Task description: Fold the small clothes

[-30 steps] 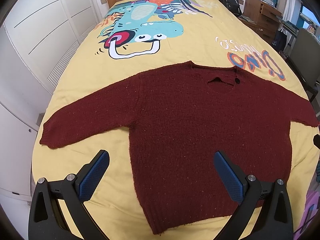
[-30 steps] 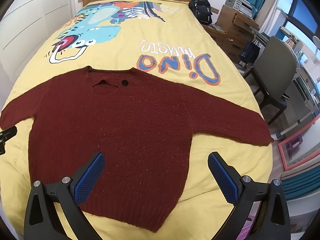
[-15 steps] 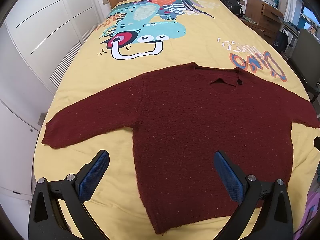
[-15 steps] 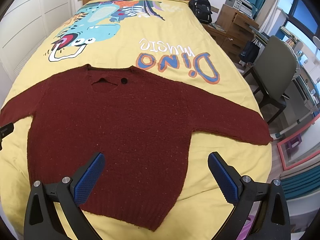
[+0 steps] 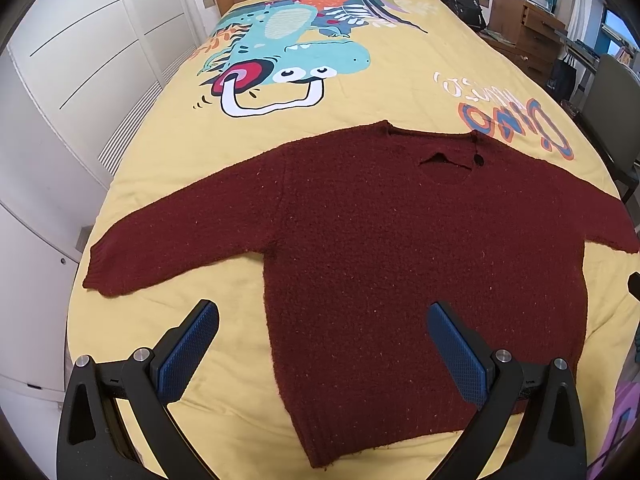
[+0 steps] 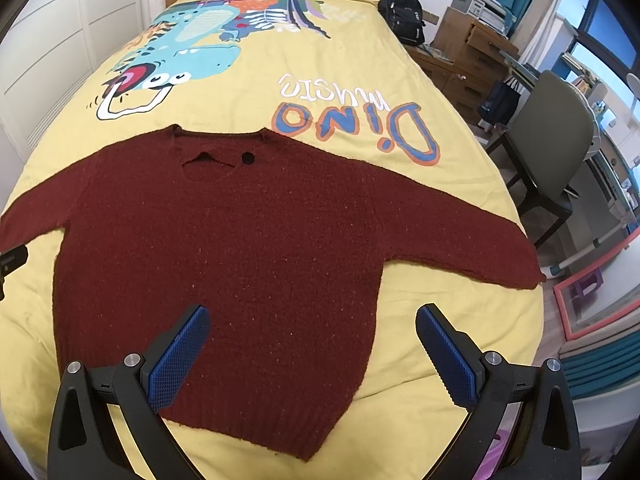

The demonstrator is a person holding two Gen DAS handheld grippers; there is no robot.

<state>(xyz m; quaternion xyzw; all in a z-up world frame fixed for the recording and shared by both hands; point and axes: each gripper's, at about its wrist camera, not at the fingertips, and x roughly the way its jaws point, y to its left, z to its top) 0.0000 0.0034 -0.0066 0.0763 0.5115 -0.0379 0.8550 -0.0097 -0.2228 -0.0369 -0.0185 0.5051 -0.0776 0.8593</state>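
Observation:
A dark red knitted sweater [image 5: 400,248] [image 6: 240,248] lies flat and face up on the yellow bedspread, both sleeves spread out sideways, the hem toward me. It has a black button near the neckline. My left gripper [image 5: 322,320] hovers open above the hem's left corner, with nothing between its blue pads. My right gripper [image 6: 312,320] hangs open over the hem's right side, also holding nothing. Neither touches the cloth.
The yellow bedspread [image 5: 360,92] [image 6: 452,312] carries a dinosaur print and the words "Dino music". White wardrobe doors [image 5: 80,80] run along the left. A black backpack [image 6: 402,12], a wooden drawer unit [image 6: 468,52] and a grey chair [image 6: 552,148] stand on the right.
Both grippers have drawn back a little toward the foot of the bed, so the sweater sits slightly farther away. Both stay open and the sweater has not moved.

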